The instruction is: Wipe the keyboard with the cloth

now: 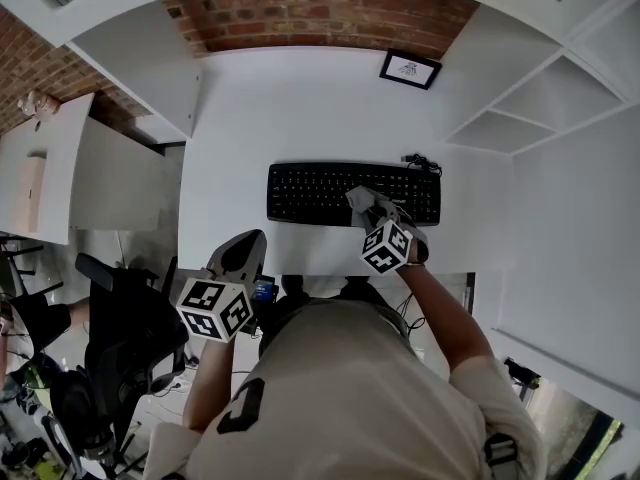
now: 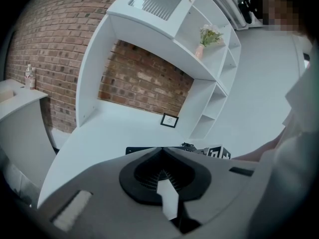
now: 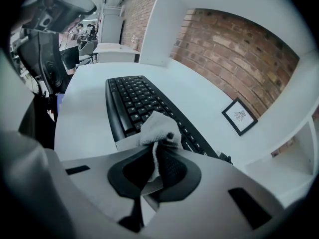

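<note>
Side table (image 1: 55, 168): white, at 9 o'clock in the head view, apart from the worktop; a brick wall (image 1: 320, 8) is behind it.
Office chair (image 1: 130, 323): black, at 8 o'clock, on the floor beside the person.
Left gripper (image 1: 240, 253): at 7 o'clock from the keyboard, over the near edge of the worktop. In the left gripper view its fingers (image 2: 99, 183) are pressed together at the tips, with nothing between them.
Worktop (image 1: 300, 108): white, plain and smooth, set in an alcove. The same brick wall closes it at 12 o'clock.
Keyboard (image 1: 320, 193): black, lying flat and parallel to the near edge of the worktop; a dark cable (image 1: 420, 160) comes out at its far right corner.
Cloth (image 1: 362, 200): pale and crumpled, lying on the keys in the right half of the keyboard.
Right gripper (image 1: 378, 213): at 5 o'clock from the middle of the keyboard. Its fingers (image 3: 89, 176) are clamped on the cloth, and a bunch of it sticks out past the tips onto the keys.
Picture frame (image 1: 410, 68): small and black, at 1 o'clock from the keyboard, near the wall.
Shelves (image 1: 540, 108): white, at 3 o'clock. In the left gripper view a small vase with flowers (image 2: 205, 39) stands on an upper one.
</note>
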